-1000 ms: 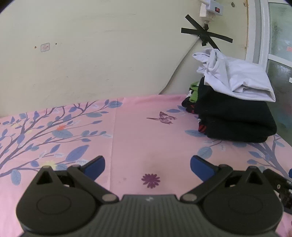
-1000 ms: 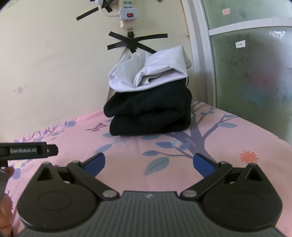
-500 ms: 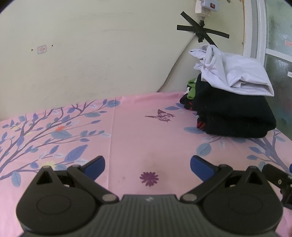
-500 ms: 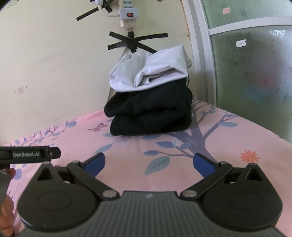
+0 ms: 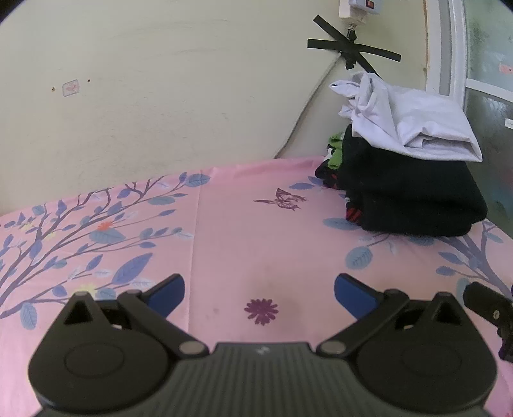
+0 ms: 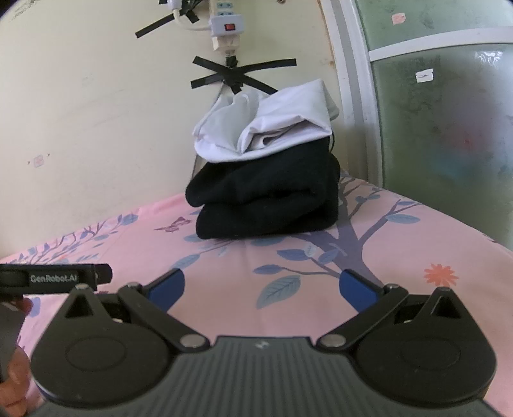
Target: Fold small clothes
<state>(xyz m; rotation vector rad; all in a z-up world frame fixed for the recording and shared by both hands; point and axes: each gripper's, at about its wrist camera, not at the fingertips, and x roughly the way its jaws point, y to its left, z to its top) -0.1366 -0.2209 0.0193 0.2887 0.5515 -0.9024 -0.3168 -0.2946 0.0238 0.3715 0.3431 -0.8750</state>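
A stack of folded clothes stands at the back of the pink floral sheet [image 5: 224, 231], near the wall. A white garment [image 5: 413, 125] [image 6: 272, 128] lies on top of a thick black one [image 5: 410, 195] [image 6: 269, 202]. Green and red-striped pieces [image 5: 335, 154] peek out behind the stack in the left wrist view. My left gripper [image 5: 259, 290] is open over bare sheet, well short of the stack. Also open and holding nothing, my right gripper [image 6: 261, 288] hovers in front of the stack. Part of the left device [image 6: 54, 278] shows at the left of the right wrist view.
A cream wall [image 5: 160, 96] rises behind the bed, with a power strip [image 6: 226, 27] and a cable fixed by black tape crosses [image 6: 237, 75]. A frosted glass door [image 6: 442, 112] stands to the right. A person's hand [image 6: 12, 385] shows at the lower left.
The left wrist view has drifted slightly, so the stack sits a little higher and more to the left in it. Both grippers stay open. The right view has barely shifted.
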